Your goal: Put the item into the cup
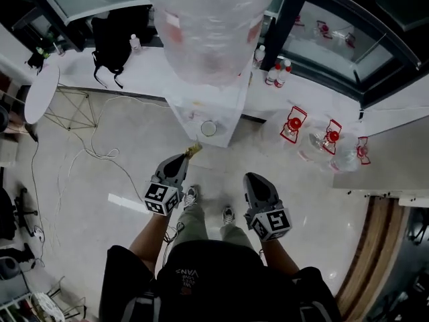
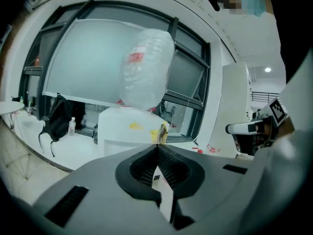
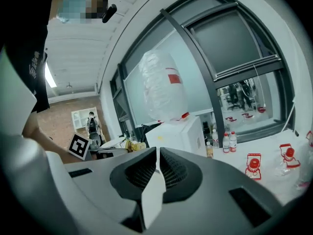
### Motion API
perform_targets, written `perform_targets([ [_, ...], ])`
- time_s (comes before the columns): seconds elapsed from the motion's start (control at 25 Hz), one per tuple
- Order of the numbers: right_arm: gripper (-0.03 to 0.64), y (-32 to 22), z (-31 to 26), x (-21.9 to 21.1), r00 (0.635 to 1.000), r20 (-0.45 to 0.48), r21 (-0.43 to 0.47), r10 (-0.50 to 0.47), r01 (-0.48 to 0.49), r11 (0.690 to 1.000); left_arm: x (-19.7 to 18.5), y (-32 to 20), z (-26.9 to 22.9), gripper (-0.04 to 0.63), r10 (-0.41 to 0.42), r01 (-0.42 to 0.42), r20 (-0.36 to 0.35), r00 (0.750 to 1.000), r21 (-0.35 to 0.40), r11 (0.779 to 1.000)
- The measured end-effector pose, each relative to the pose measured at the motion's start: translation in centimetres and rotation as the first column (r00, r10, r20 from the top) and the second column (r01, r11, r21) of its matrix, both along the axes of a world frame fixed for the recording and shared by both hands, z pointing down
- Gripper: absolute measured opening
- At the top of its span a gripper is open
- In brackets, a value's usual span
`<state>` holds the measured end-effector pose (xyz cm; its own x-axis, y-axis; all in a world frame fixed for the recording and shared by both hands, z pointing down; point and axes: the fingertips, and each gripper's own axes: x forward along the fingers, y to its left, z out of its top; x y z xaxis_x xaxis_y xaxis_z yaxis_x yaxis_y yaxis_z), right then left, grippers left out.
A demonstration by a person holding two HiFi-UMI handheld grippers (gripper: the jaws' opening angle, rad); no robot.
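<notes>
Pale floor [image 1: 100,180]: one dispenser [image 1: 189,110], one cup [image 1: 208,128]; left tongs [image 1: 187,155] pinching one packet [image 1: 195,150]

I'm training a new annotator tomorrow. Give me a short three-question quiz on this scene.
1. Which gripper pinches the small yellow packet? A) left B) right C) neither
2. True or false: the right gripper has its jaws wide apart.
3. Fill in: the cup sits in the front of the white water ____.

Key: 1) A, the left gripper. 2) False, they are together and empty. 3) dispenser.
</notes>
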<state>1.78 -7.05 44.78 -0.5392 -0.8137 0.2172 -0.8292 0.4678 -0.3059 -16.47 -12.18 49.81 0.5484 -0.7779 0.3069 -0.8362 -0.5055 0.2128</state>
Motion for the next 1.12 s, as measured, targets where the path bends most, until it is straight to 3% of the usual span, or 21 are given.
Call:
perform_targets([
  [0.24,0.048,-3.5,2.7,-3.3,0.996,0.008,-0.043,0.085,-0.084,0.996,-0.8,-6.1,5.3,0.018,0.106,-0.105,0.008,0.994,-0.063,0.992],
  [0.48,0.048,-6.5,5.8,-3.8,0.989,0.003,-0.07,0.15,-0.149,0.986,0.4,-10.1,11.5,0.018,0.179,-0.175,0.025,0.983,-0.12,0.977],
  [0.8,0.048,-8.7,9.9,-2.2,0.978,0.006,-0.07,0.207,-0.206,0.976,1.9,-14.0,19.1,0.018,0.177,-0.16,0.093,0.98,-0.171,0.972],
  [1.12,0.048,-8.9,13.9,-2.0,0.978,0.019,-0.103,0.206,-0.203,0.974,3.2,-16.6,24.9,0.018,0.21,-0.171,0.197,0.958,-0.2,0.965],
])
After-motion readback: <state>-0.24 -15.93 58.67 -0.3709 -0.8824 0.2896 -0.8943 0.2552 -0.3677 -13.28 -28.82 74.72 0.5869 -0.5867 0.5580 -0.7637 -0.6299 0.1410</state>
